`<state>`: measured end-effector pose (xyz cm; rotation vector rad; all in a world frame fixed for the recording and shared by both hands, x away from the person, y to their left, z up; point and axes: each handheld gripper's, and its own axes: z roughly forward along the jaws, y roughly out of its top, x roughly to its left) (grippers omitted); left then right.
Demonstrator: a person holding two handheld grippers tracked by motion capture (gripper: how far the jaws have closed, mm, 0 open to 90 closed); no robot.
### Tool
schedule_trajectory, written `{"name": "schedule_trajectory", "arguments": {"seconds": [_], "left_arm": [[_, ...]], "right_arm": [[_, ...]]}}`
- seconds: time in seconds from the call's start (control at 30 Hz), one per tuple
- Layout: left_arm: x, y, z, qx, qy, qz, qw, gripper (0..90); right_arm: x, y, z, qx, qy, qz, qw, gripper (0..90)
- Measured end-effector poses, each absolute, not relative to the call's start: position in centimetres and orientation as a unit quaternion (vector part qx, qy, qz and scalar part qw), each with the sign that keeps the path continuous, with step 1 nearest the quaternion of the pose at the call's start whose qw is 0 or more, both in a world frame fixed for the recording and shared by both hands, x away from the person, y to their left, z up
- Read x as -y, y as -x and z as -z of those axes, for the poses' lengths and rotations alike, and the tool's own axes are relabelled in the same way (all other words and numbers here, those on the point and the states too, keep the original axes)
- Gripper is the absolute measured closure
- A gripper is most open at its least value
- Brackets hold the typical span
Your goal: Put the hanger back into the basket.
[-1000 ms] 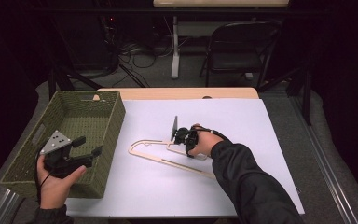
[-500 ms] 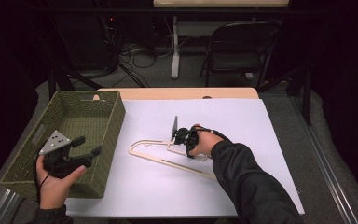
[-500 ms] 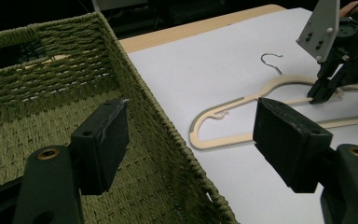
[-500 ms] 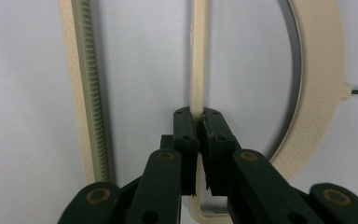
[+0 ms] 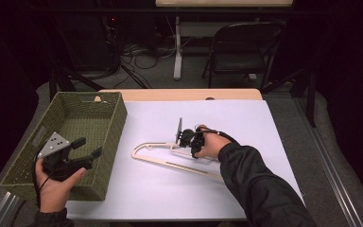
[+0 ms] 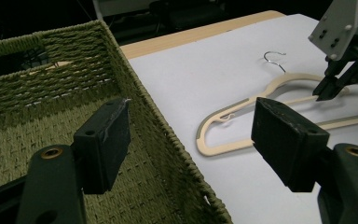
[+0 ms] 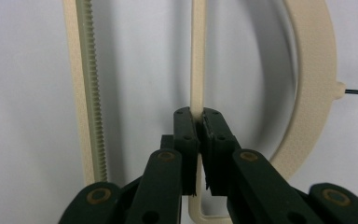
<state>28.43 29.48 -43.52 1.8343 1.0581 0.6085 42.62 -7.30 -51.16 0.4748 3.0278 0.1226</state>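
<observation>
A cream plastic clothes hanger [image 5: 170,158] with a metal hook lies flat on the white table top [image 5: 246,123]. My right gripper [image 5: 185,139] points down at it, its jaws shut on the hanger's thin inner bar [image 7: 197,70]. The ridged lower bar [image 7: 87,93] runs to the left of the jaws and the curved shoulder [image 7: 307,84] to the right. My left gripper [image 5: 89,147] hovers over the near right corner of the green woven basket [image 5: 19,165], open with nothing between its pads [image 6: 105,144]. From there the hanger [image 6: 223,128] and the right gripper [image 6: 328,88] show farther off.
The basket's right wall [image 6: 168,135] runs just under my left gripper. A wooden table edge [image 5: 179,94] lies behind the white surface. Beyond it stand a black chair [image 5: 241,47], a table leg and floor cables.
</observation>
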Motion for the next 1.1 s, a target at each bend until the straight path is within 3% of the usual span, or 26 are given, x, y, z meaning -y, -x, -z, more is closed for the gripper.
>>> {"name": "schedule_trajectory", "arguments": {"seconds": [0.63,0.83,1.1], "left_arm": [[-25.0,-27.7,43.1,-0.370,-0.781,-0.221,0.453,28.2],[-22.6,-27.7,43.7,-0.339,-0.804,-0.176,0.456,28.6],[-18.9,-29.4,44.3,-0.303,-0.849,-0.121,0.416,33.5]], "right_arm": [[8.6,-37.5,48.0,-0.987,-0.069,-0.070,0.130,85.7],[9.4,-35.1,47.6,-0.982,-0.031,-0.082,0.166,85.6],[10.4,-32.9,47.6,-0.977,-0.003,-0.085,0.198,85.6]]}}
